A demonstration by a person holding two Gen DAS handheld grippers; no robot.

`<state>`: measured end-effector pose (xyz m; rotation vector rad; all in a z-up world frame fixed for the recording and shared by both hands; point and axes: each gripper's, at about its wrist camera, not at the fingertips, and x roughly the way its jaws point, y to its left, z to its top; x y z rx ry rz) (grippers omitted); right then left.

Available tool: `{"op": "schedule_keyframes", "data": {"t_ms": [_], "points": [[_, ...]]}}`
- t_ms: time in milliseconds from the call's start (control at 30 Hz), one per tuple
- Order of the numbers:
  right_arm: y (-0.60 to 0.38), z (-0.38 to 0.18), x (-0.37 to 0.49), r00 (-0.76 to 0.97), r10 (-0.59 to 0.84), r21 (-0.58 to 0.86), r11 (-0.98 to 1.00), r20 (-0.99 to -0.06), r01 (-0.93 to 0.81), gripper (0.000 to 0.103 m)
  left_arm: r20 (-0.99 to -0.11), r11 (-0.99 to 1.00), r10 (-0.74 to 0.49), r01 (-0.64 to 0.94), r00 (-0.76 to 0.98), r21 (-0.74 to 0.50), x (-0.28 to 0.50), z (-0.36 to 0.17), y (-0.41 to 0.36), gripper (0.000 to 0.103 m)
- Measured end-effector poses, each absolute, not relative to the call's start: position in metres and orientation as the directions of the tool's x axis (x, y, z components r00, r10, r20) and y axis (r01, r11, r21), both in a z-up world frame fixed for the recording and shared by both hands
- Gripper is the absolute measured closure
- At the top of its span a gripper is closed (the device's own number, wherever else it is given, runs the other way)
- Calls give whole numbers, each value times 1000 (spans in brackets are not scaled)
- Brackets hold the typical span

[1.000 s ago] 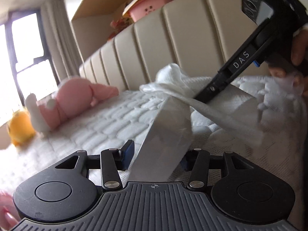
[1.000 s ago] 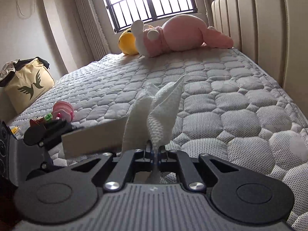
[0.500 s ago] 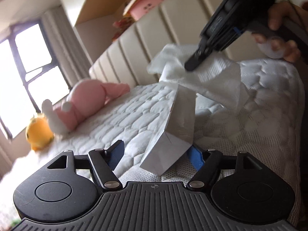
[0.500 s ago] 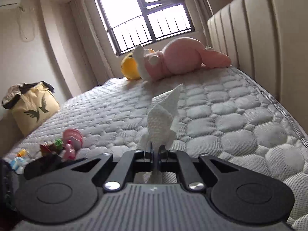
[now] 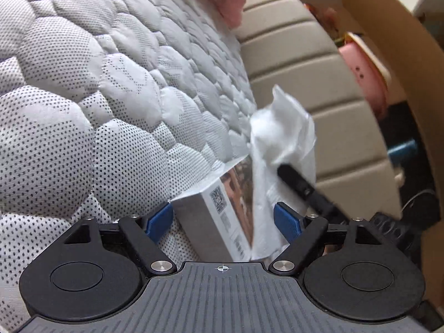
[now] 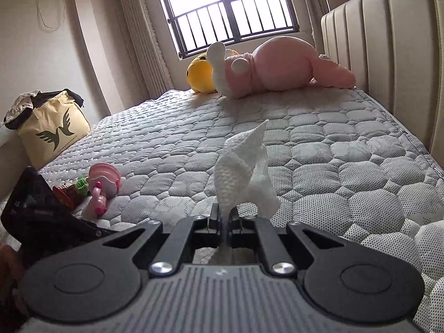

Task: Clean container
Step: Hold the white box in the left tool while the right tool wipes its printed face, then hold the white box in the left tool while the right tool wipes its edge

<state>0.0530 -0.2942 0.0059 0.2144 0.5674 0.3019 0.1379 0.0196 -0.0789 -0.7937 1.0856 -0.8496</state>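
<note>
left gripper (image 5: 223, 219) rolled sideways | box (image 5: 219, 211) turned | tissue (image 5: 280, 138) seemingly against it

I see a big bed (image 6: 319, 138) with a bumpy grey top. At its far edge, by the window, lie a pink soft toy (image 6: 280, 66) and a yellow one (image 6: 199, 76). Near its left edge sit small plastic toys (image 6: 97, 186).
</note>
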Motion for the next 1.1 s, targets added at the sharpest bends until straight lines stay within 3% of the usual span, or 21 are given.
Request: {"op": "schedule_keyframes", "data": {"t_ms": [200, 333, 467, 533, 567, 600, 733, 867, 1100], "points": [[-316, 15, 47, 850, 267, 273, 950, -455, -153, 97, -426, 440, -888, 52, 172, -896, 128, -82, 22, 10], [-326, 2, 65, 856, 146, 201, 978, -497, -50, 97, -472, 491, -861, 63, 189, -869, 141, -79, -6, 7], [-346, -30, 78, 805, 217, 351, 936, -553, -11, 97, -471, 504, -856, 145, 211, -851, 151, -76, -33, 6], [-344, -39, 75, 802, 228, 370, 929, -553, -9, 97, -464, 510, -854, 204, 236, -836, 155, -75, -41, 13], [-341, -41, 73, 802, 226, 360, 933, -553, -15, 97, -471, 529, -844, 251, 255, -811, 157, -73, -41, 31], [-339, -43, 73, 797, 249, 369, 929, -550, -36, 97, -480, 551, -831, 301, 280, -779, 159, -71, -40, 42], [-334, -41, 74, 790, 286, 382, 921, -542, -72, 98, -440, 566, -823, 462, 359, -683, 154, -68, -30, 42], [-327, -18, 58, 844, 237, 339, 938, -482, -70, 98, -370, 590, -807, 655, 459, -473, 121, -61, -32, 40], [-269, 21, 25, 770, 551, 415, 813, -323, -408, 98, -355, 621, -780, 709, 516, -333, 102, -57, -43, 33]]}}
